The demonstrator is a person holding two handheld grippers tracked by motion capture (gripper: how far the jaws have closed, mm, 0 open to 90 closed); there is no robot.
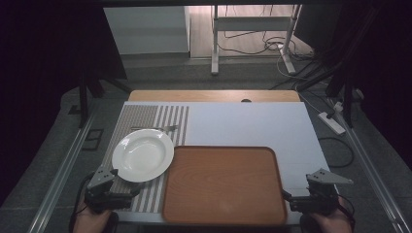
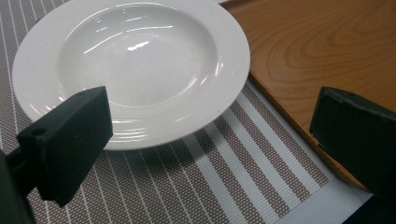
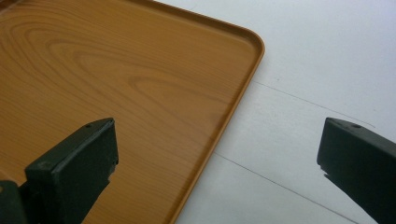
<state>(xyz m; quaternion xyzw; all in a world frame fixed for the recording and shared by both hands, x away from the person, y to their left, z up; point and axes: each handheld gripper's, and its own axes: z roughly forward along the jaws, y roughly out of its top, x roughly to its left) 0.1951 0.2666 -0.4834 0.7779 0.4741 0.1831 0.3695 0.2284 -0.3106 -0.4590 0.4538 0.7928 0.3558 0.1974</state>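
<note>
Nearest the person, the left claw (image 1: 112,175) hangs wide open and empty just short of the white plate (image 1: 143,155), its jaws straddling the plate's near rim without touching. The right claw (image 1: 295,188) is equally wide and empty, off the near right corner of the wooden tray (image 1: 223,185). This looks like the approach before any grasp — likely the plate is to go onto the tray. Next the left claw would need to ease forward and close on the rim. The plate sits on a striped placemat (image 1: 148,196), its right edge just over the tray's lip; a fork (image 1: 154,128) lies beyond. The white desk (image 1: 252,124) farther back offers open room.
</note>
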